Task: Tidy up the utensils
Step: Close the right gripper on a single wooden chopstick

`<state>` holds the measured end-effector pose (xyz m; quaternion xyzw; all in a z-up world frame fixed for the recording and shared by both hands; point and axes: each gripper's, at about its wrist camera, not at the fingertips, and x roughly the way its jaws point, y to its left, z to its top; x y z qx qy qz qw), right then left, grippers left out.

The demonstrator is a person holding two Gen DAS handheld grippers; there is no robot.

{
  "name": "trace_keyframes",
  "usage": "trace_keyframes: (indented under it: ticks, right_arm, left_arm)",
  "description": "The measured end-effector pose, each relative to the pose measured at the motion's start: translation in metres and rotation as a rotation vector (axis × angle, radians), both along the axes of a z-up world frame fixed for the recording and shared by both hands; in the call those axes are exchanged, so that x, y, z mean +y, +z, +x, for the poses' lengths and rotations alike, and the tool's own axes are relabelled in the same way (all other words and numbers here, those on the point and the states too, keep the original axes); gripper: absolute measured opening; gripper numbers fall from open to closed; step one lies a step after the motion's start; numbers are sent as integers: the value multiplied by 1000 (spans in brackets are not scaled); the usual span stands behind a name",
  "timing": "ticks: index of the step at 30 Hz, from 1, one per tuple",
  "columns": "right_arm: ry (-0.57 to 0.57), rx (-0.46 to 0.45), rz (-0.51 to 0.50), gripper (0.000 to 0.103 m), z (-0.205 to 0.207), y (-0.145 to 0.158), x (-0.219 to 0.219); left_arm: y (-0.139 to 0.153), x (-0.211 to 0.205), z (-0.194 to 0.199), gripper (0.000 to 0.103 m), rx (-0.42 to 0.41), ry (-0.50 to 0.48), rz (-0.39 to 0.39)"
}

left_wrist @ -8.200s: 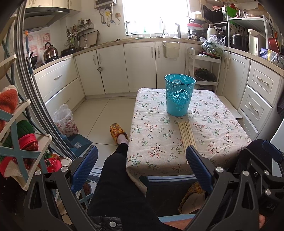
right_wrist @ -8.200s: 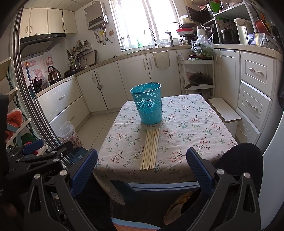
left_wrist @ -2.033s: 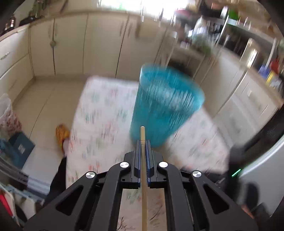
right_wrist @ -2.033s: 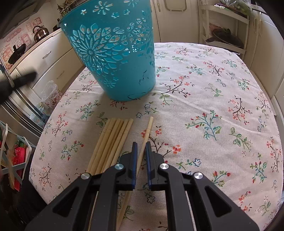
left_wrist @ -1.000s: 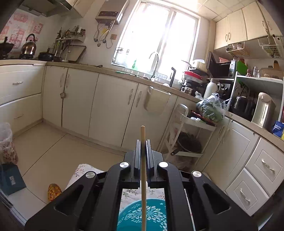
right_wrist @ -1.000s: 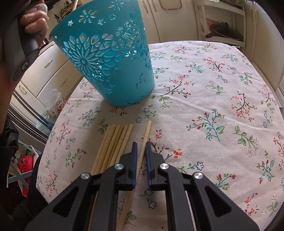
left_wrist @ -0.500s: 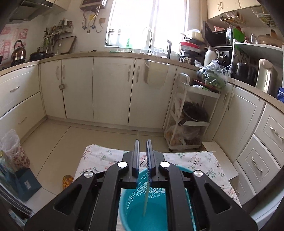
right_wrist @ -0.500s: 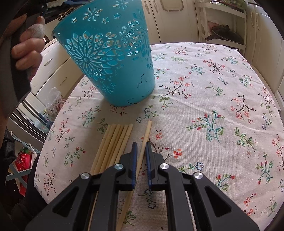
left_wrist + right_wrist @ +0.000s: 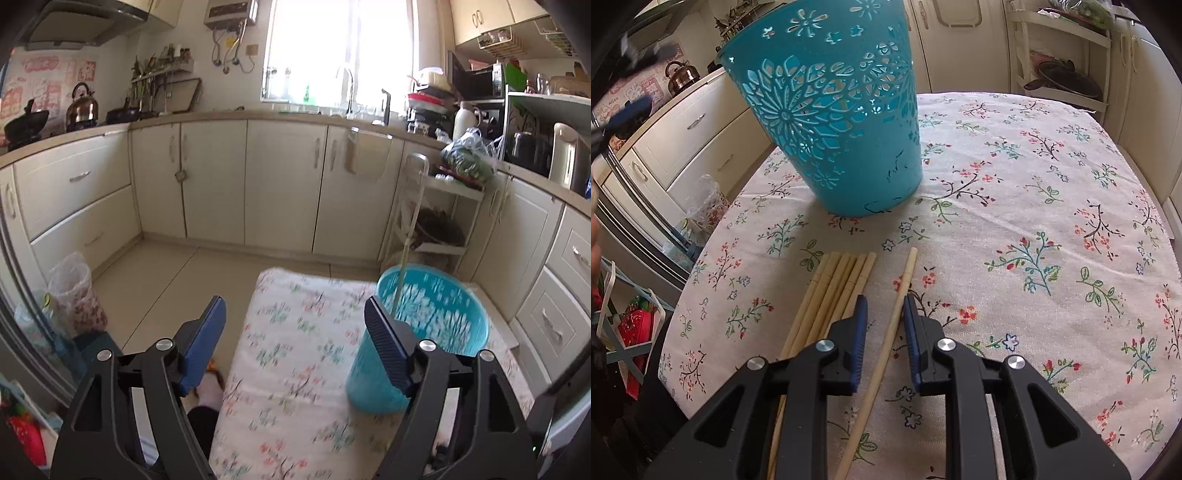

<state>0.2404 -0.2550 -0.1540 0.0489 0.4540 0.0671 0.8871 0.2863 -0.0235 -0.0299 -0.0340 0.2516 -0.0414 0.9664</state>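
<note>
One chopstick (image 9: pixel 403 254) stands in the teal basket (image 9: pixel 432 317); the left claw (image 9: pixel 295 332), just opened wide, is empty. The right claw (image 9: pixel 884 314), jaws just parting narrowly, straddles a single chopstick (image 9: pixel 897 314) without gripping; five more chopsticks (image 9: pixel 831 295) wait on the surface (image 9: pixel 1052 206).

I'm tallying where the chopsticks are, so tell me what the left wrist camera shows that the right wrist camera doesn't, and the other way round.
Only the left wrist view shows one chopstick standing inside the basket, leaning on its rim, beyond the left gripper, whose jaws have just opened wide and hold nothing. Only the right wrist view shows the bundle of chopsticks lying on the cloth and a single chopstick between the right gripper jaws, which have just been opening and no longer press on it. Both show the basket and the flowered tablecloth.
</note>
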Motion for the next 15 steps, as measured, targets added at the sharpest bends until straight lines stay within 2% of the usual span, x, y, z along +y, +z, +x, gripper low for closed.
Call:
trace_keyframes:
  ticks: [3, 6, 8, 10, 12, 15]
  right_arm:
    - [4, -4, -43, 18, -2, 0, 5]
    - [16, -20, -152, 11, -4, -1, 16]
    - [21, -27, -186, 10, -5, -1, 20]
    - [9, -18, -164, 6, -6, 1, 15]
    - [-21, -9, -94, 6, -9, 5, 3]
    - [-57, -29, 64, 6, -19, 22, -14]
  left_arm:
    - [-25, 12, -14, 76, 66, 2, 2]
    - [-52, 21, -27, 76, 123, 5, 8]
    - [-65, 21, -33, 76, 144, 4, 22]
    - [-79, 21, -39, 76, 170, -5, 35]
    - [-86, 22, -44, 76, 183, -8, 37]
    - [-92, 24, -47, 78, 197, -6, 31]
